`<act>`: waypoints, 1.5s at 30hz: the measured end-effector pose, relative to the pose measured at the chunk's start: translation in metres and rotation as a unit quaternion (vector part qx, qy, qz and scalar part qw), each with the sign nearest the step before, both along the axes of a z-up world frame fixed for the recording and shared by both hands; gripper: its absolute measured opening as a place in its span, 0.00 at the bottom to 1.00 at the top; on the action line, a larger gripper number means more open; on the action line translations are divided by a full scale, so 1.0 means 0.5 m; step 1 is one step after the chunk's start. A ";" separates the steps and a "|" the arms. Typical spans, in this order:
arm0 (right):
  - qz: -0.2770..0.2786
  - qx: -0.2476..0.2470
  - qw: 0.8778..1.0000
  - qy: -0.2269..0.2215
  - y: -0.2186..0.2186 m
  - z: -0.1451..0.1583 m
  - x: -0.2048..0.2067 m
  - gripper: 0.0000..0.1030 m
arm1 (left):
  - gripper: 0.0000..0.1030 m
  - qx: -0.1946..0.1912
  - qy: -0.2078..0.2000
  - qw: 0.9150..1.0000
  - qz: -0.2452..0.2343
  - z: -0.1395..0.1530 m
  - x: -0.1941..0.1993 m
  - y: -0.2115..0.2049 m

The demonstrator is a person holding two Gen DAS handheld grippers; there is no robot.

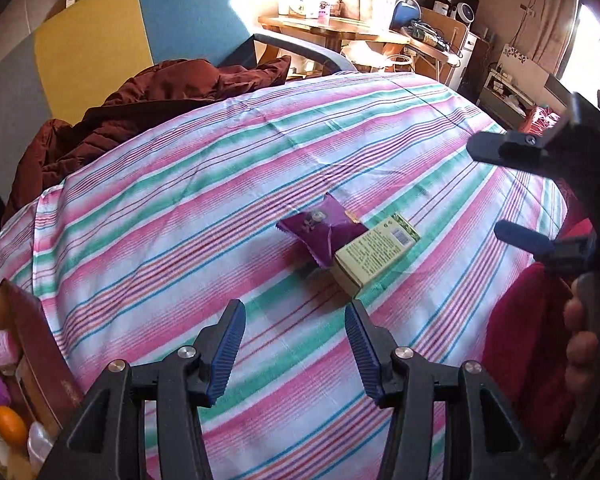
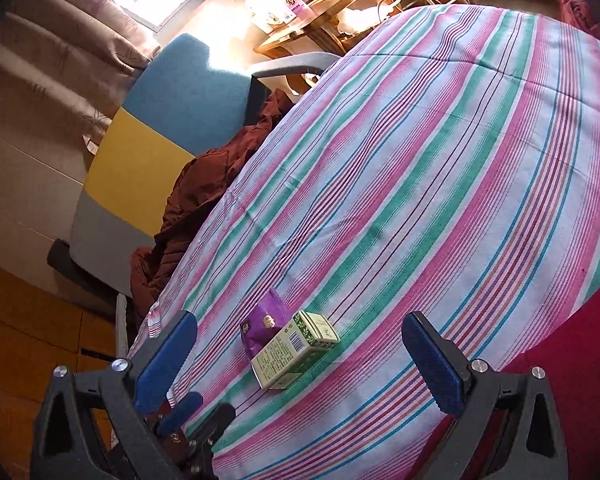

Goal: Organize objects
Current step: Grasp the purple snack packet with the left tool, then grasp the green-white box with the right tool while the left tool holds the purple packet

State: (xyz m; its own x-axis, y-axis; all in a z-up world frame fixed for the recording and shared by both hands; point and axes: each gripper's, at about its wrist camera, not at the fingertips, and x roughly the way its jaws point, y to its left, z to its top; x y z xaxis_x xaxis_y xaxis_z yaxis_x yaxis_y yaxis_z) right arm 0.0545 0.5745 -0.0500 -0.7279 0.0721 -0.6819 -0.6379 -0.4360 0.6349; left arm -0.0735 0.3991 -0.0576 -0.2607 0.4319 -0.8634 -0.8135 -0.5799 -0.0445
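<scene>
Two items are lying touching mid-surface on the striped cloth (image 1: 220, 184): a purple packet (image 1: 320, 229) and a pale green box (image 1: 374, 254). Both the left tool (image 1: 295, 354) and right tool (image 2: 300, 364) are hovering wide open, gripping nothing. Closing squarely across the box's narrow sides should avoid dragging the packet.
</scene>
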 end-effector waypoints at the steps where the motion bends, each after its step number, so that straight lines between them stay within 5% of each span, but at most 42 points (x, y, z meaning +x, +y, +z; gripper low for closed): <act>1: 0.002 -0.004 1.000 0.000 0.000 -0.003 -0.001 1.00 | 0.51 -0.001 0.005 1.000 -0.002 0.001 -0.010 0.012; 7: 0.014 -0.017 1.000 0.002 -0.002 -0.013 -0.012 1.00 | 0.51 -0.018 0.045 0.998 -0.045 -0.003 -0.050 0.088; 16: 0.021 -0.030 0.999 0.001 -0.002 -0.025 -0.017 1.00 | 0.51 -0.050 0.042 0.988 -0.139 -0.065 -0.063 0.169; 23: 0.017 -0.029 0.999 -0.013 0.003 -0.030 -0.021 1.00 | 0.35 -0.043 -0.019 0.993 -0.108 -0.090 -0.080 0.153; 33: 0.077 0.008 0.994 -0.077 -0.027 -0.041 -0.065 1.00 | 0.33 -0.010 -0.049 0.999 0.006 -0.054 -0.043 0.002; 45: 0.185 0.163 0.945 -0.215 -0.116 -0.069 -0.158 1.00 | 0.33 0.044 -0.068 0.997 0.013 0.001 0.063 -0.173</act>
State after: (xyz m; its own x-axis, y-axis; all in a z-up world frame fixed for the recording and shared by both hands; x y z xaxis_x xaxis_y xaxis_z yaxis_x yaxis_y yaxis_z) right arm -0.0245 0.5163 -0.0845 -0.4057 0.1237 -0.9056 -0.5723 -0.8069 0.1461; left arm -0.0419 0.3125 -0.0572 -0.1552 0.5014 -0.8512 -0.7814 -0.5895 -0.2048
